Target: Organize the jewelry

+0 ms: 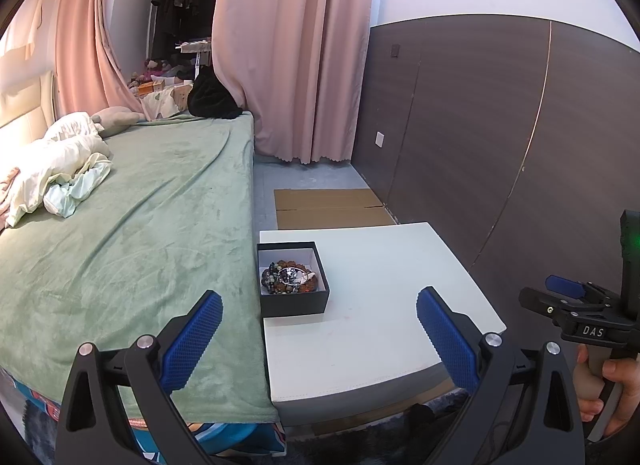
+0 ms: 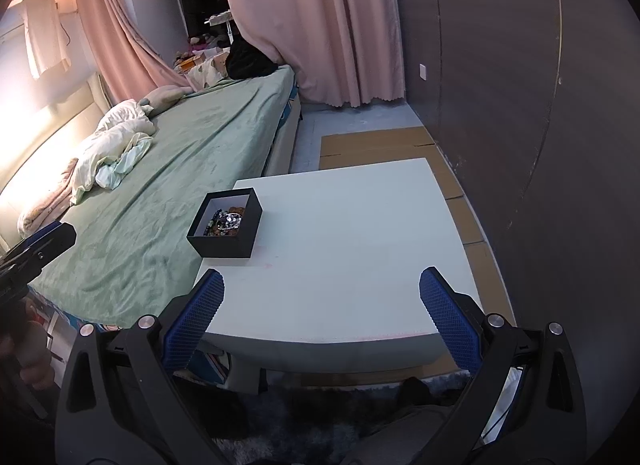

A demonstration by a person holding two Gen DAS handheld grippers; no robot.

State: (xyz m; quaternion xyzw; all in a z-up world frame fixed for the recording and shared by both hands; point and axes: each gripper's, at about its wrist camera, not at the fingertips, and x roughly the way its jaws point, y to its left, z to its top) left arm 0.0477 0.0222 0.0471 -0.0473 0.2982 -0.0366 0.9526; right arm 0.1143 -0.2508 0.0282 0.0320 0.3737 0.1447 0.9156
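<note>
A small black box (image 1: 295, 302) with a white lining sits on the left side of a white table (image 1: 384, 289). It holds a heap of beaded bracelets and jewelry (image 1: 289, 278). My left gripper (image 1: 320, 329) is open and empty, held near the table's front edge, in front of the box. In the right wrist view the box (image 2: 224, 243) and its jewelry (image 2: 226, 222) lie ahead to the left. My right gripper (image 2: 320, 305) is open and empty above the table's front edge. The right gripper also shows at the right of the left wrist view (image 1: 568, 297).
A bed with a green blanket (image 1: 140, 233) abuts the table's left side, with crumpled white bedding (image 1: 56, 169) on it. Flat cardboard (image 1: 328, 207) lies on the floor beyond the table. A dark panelled wall (image 1: 500, 137) runs along the right. Pink curtains (image 1: 296, 45) hang at the back.
</note>
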